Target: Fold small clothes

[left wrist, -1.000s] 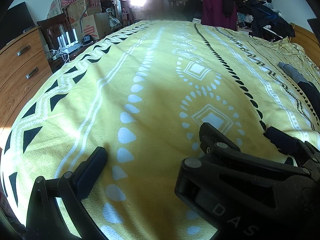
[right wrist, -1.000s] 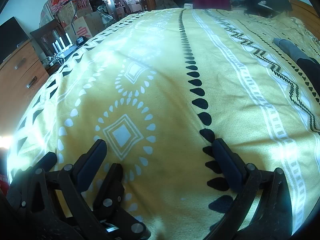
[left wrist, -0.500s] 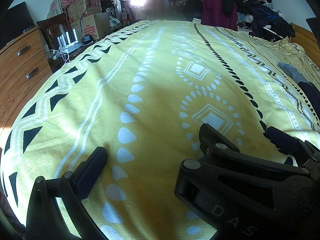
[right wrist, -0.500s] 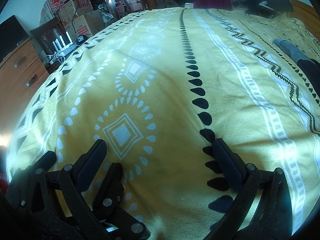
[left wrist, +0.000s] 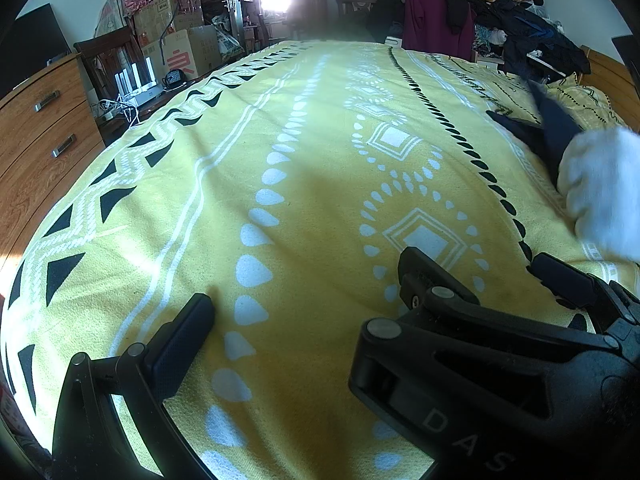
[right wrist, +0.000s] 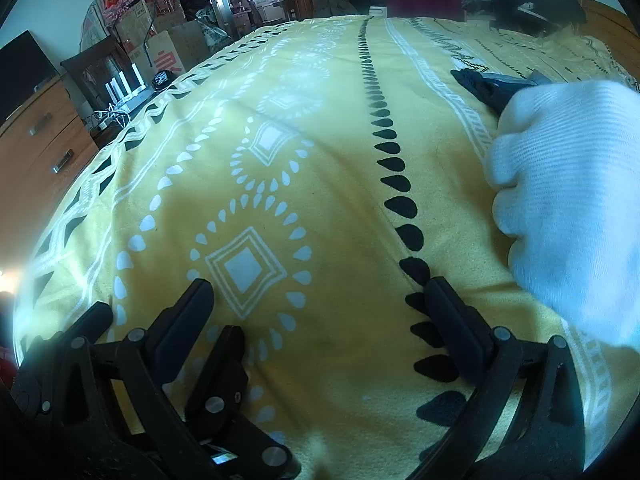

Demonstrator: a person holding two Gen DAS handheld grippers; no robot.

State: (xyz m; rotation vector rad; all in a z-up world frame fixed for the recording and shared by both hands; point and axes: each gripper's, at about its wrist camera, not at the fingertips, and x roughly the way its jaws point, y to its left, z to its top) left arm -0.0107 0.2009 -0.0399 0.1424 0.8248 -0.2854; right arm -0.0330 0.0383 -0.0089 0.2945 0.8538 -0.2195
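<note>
Yellow bed lies bare before us; both grippers rest with fingers spread. A gloved hand grips the dark garment at two o'clock: soft, light, best pinched at corners.

One yellow patterned blanket, one white-gloved hand gripping one dark garment — and two black grippers, one wooden dresser, several cardboard boxes.
</note>
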